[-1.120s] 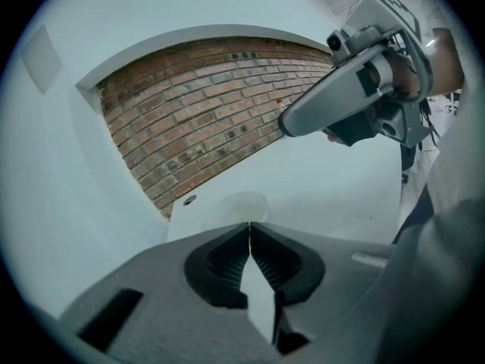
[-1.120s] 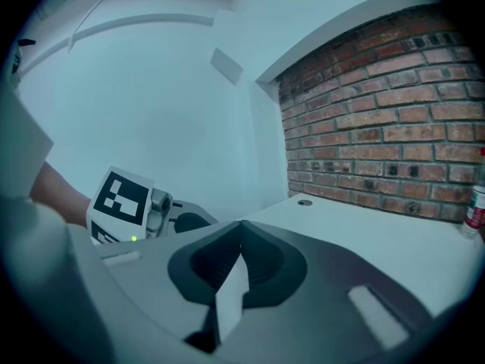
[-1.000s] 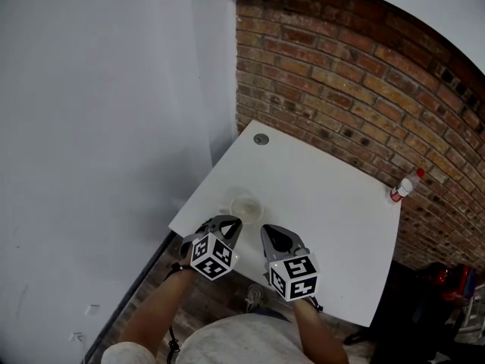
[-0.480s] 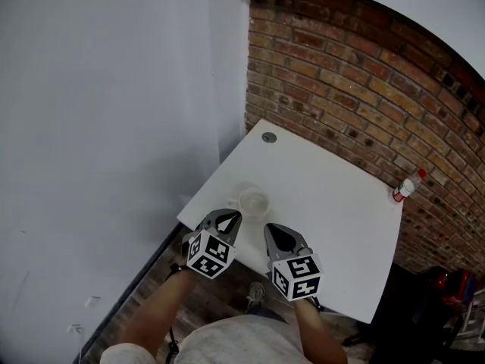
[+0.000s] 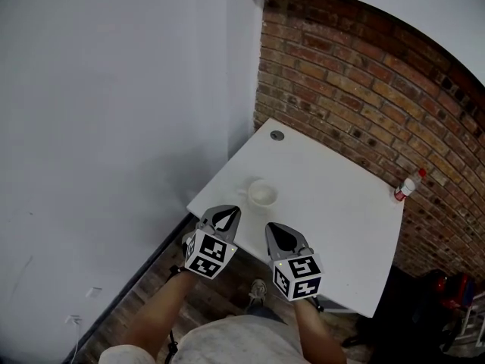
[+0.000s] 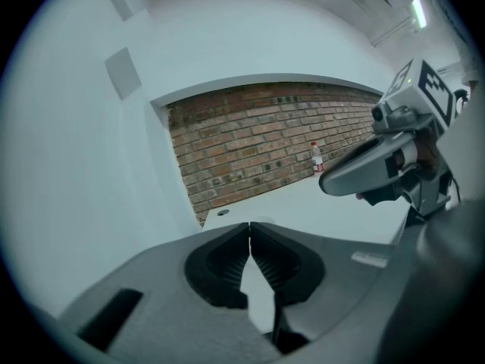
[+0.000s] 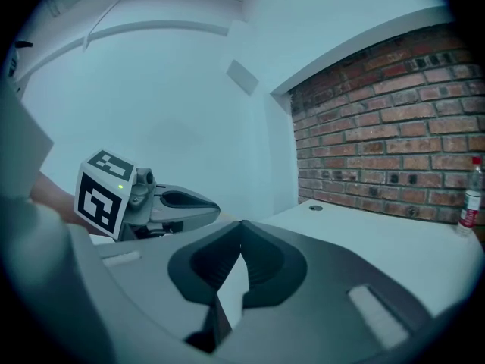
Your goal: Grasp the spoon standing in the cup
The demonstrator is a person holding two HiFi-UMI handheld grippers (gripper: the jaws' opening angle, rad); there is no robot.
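A white cup sits near the left edge of the bench; whether a spoon stands in it is too small to tell. Just short of the cup, the left tongs and right tongs hover side by side, both clenched on nothing. A bottle stands well right of the cup.

Even, diffuse light is filling the room; a ceiling strip lamp is glowing at upper right. Fisheye distortion is bending the brick wall, and dark vignetting is ringing both gripper views.
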